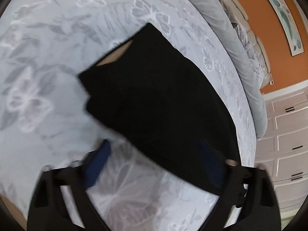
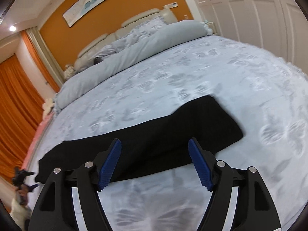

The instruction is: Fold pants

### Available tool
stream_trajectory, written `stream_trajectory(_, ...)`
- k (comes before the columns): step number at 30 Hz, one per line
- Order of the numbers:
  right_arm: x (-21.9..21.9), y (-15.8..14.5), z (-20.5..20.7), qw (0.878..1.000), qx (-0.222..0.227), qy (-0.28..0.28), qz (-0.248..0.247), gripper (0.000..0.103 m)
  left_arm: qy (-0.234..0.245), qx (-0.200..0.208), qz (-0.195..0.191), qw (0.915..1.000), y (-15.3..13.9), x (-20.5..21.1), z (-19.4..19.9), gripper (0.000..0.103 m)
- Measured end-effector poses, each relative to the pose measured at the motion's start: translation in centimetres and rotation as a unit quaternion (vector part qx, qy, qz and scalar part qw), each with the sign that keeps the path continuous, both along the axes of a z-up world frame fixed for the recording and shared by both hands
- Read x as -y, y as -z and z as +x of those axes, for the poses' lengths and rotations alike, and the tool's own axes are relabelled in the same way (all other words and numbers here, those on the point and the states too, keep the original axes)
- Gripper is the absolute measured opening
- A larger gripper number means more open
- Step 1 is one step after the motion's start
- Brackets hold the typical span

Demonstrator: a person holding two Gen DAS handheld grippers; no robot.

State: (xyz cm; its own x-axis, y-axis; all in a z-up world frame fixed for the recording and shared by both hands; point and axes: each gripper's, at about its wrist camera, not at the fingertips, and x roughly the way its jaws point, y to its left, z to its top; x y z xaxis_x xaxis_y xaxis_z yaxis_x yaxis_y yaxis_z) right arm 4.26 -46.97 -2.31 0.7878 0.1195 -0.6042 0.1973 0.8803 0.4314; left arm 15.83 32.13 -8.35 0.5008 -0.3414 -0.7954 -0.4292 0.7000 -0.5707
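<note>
Black pants (image 1: 157,100) lie folded lengthwise in a long strip on the pale blue floral bedspread (image 1: 48,61). A tan lining shows at the waist end at the far left. My left gripper (image 1: 154,152) is open, its blue pads (image 1: 98,165) hovering over the near end of the pants. In the right wrist view the pants (image 2: 154,134) stretch from lower left to right. My right gripper (image 2: 155,148) is open and empty just above their near edge.
A rolled grey duvet (image 2: 123,57) and pillows lie at the head of the bed by a cream headboard (image 2: 140,18). White wardrobe drawers (image 1: 286,140) stand beside the bed. Orange curtains (image 2: 15,104) hang at the left.
</note>
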Motion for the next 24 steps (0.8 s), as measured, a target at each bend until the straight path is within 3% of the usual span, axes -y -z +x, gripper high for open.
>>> stream_trajectory(1, -1.2, -0.1, 0.2, 1.0, -0.001, -0.01, 0.002, 0.071, -0.001, -0.01, 0.0, 1.0, 0.2, -0.2, 0.7, 0.022)
stream_trajectory(2, -2.1, -0.2, 0.4, 1.0, 0.0, -0.017, -0.001, 0.071, -0.002, -0.013, 0.012, 0.9998, 0.1, -0.5, 1.0, 0.012)
stream_trajectory(7, -6.1, -1.5, 0.9, 0.998, 0.008, -0.05, -0.023, 0.071, 0.006, 0.084, 0.084, 0.9928, -6.1, -1.3, 0.3, 0.007)
stream_trajectory(8, -6.5, -1.5, 1.0, 0.998, 0.008, -0.051, -0.022, 0.071, 0.005, 0.079, 0.096, 0.9922, -6.1, -1.5, 0.4, 0.008)
stream_trajectory(10, -6.8, -0.7, 1.4, 0.999, 0.0, -0.044, -0.023, 0.075, 0.004, 0.024, 0.118, 0.9927, -3.8, -1.9, 1.3, 0.008)
stream_trajectory(11, -6.5, 0.0, 1.5, 0.999, -0.016, -0.03, -0.027, 0.075, -0.002, -0.022, 0.132, 0.9911, -1.6, -2.2, 1.6, 0.009)
stream_trajectory(14, -4.1, 1.1, 0.8, 0.997, -0.055, 0.029, -0.035, 0.075, -0.028, -0.024, 0.102, 0.9941, -0.3, -2.5, 0.4, 0.014)
stream_trajectory(17, 0.2, 1.3, -1.8, 0.991, -0.049, 0.122, -0.012, 0.078, -0.062, 0.007, 0.171, 0.9834, -4.5, -1.1, -1.5, 0.015)
stream_trajectory(19, 3.1, 1.8, -2.8, 0.981, -0.062, 0.185, 0.01, 0.079, -0.1, 0.041, 0.242, 0.9643, -7.7, 1.0, -3.2, 0.03)
stream_trajectory(20, 4.0, 2.1, -3.0, 0.978, -0.065, 0.195, 0.025, 0.079, -0.1, 0.059, 0.258, 0.9591, -8.8, 1.9, -3.5, 0.037)
stream_trajectory(22, 5.2, 2.4, -2.9, 0.975, -0.06, 0.197, 0.082, 0.079, -0.091, 0.09, 0.272, 0.9537, -10.3, 4.7, -3.8, 0.067)
stream_trajectory(24, 5.3, 2.5, -2.4, 0.972, -0.053, 0.187, 0.13, 0.079, -0.068, 0.11, 0.259, 0.9573, -10.6, 7.4, -3.4, 0.072)
